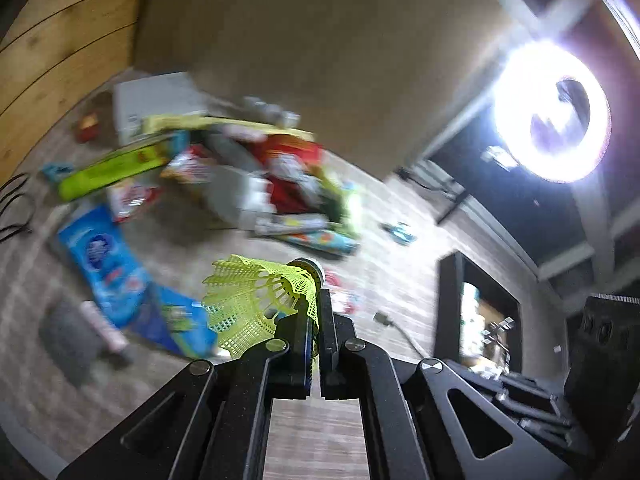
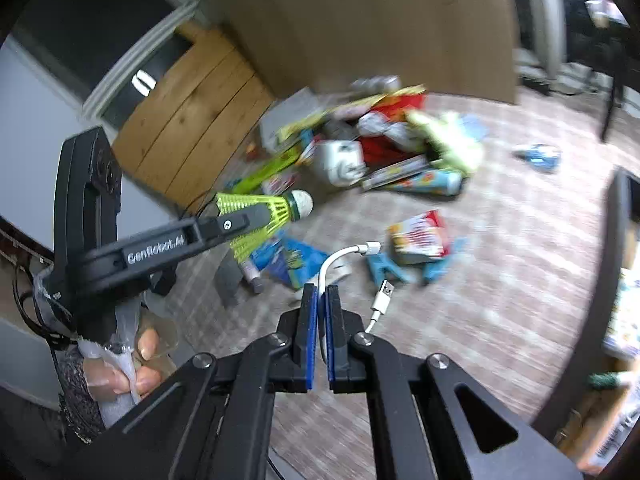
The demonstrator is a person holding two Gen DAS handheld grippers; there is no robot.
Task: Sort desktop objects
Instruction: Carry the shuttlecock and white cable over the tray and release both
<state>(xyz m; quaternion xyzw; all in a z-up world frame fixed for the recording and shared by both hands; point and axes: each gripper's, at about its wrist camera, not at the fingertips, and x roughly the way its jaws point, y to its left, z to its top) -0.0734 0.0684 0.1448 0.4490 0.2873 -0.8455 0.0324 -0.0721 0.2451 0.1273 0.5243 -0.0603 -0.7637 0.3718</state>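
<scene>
Clamped in the left claw (image 1: 318, 308), the yellow shuttlecock (image 1: 256, 300) is held above the surface (image 2: 500, 280), long axis crosswise and cork (image 2: 302, 204) toward the pile of packets (image 2: 372, 148), while the right claw (image 2: 320, 300) pinches a white cable (image 2: 332, 264).

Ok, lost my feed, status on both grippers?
Left gripper shut on yellow shuttlecock. Right gripper shut on white USB cable. Nothing blocking.
</scene>
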